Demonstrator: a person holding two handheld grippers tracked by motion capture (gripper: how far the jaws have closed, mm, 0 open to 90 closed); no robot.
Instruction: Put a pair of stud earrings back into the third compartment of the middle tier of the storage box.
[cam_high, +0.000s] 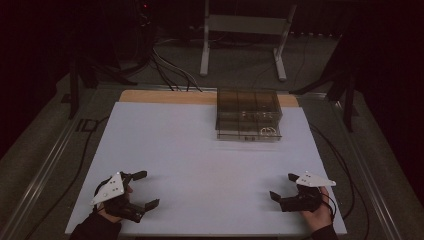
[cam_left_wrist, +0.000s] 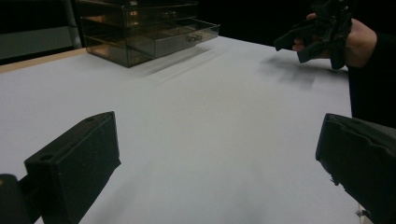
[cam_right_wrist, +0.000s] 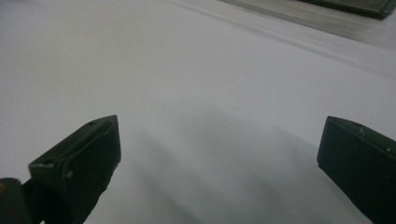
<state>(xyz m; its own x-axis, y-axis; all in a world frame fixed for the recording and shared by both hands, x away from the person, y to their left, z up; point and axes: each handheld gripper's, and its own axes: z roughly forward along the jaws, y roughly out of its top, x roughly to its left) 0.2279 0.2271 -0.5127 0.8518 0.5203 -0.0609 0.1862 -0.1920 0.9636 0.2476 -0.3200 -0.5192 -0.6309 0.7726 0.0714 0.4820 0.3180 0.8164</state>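
High view: overhead, faces forward over table (cam_high: 200, 150), drawer box (cam_high: 248, 115) far. Left gripper view: low, faces box (cam_left_wrist: 140, 28); shared. Right gripper view: low, close to tabletop.
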